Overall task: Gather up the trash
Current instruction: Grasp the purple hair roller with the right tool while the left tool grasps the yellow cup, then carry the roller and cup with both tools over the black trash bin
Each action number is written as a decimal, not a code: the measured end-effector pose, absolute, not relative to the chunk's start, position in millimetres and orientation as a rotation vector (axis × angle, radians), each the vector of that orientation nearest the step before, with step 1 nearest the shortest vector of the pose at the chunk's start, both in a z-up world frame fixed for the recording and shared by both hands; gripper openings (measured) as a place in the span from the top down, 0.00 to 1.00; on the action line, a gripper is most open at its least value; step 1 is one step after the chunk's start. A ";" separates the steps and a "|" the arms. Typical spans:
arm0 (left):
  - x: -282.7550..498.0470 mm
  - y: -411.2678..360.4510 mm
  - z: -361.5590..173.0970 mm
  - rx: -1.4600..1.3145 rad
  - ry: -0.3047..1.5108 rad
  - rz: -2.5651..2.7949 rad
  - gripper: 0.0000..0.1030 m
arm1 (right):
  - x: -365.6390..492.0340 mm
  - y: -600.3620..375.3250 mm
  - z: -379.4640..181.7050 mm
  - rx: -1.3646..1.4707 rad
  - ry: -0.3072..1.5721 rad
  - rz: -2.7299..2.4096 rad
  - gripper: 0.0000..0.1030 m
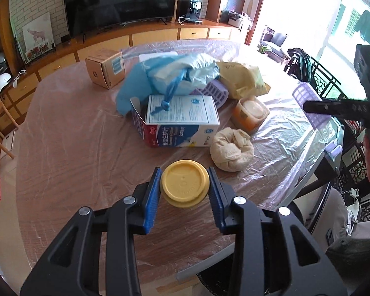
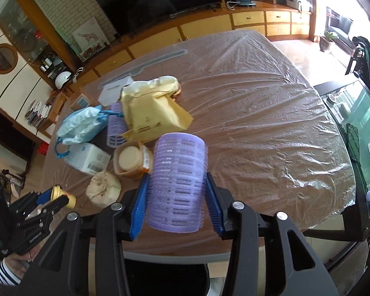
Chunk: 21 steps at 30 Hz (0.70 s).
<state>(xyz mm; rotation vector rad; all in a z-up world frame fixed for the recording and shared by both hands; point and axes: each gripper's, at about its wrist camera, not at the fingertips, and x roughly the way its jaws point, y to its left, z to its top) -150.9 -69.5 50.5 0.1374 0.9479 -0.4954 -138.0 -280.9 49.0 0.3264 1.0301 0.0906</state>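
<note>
My left gripper (image 1: 184, 176) is shut on a yellow plastic lid (image 1: 184, 186) and holds it above the near edge of the table. It also shows in the right wrist view (image 2: 61, 197) at the lower left. My right gripper (image 2: 177, 192) is shut on a purple hair roller (image 2: 178, 180), held above the table's near edge; the roller shows at the right of the left wrist view (image 1: 308, 103). A pile of trash lies mid-table: a white and blue box (image 1: 180, 120), a blue drawstring bag (image 1: 165, 74), a yellow padded envelope (image 1: 244, 79), an orange cup (image 1: 250, 113), a crumpled paper ball (image 1: 230, 151).
The table (image 2: 259, 98) is covered with clear plastic sheet. A cardboard box (image 1: 106, 67) stands at the far left of the pile. A second purple roller (image 2: 116, 125) lies under the envelope. A dark bin (image 2: 165, 278) sits below the near edge. A TV cabinet (image 1: 106, 46) lies behind.
</note>
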 end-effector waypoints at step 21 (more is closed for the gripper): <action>-225.5 -100.0 75.1 0.133 0.934 -0.486 0.63 | -216.5 -240.1 69.3 0.173 1.055 0.416 0.59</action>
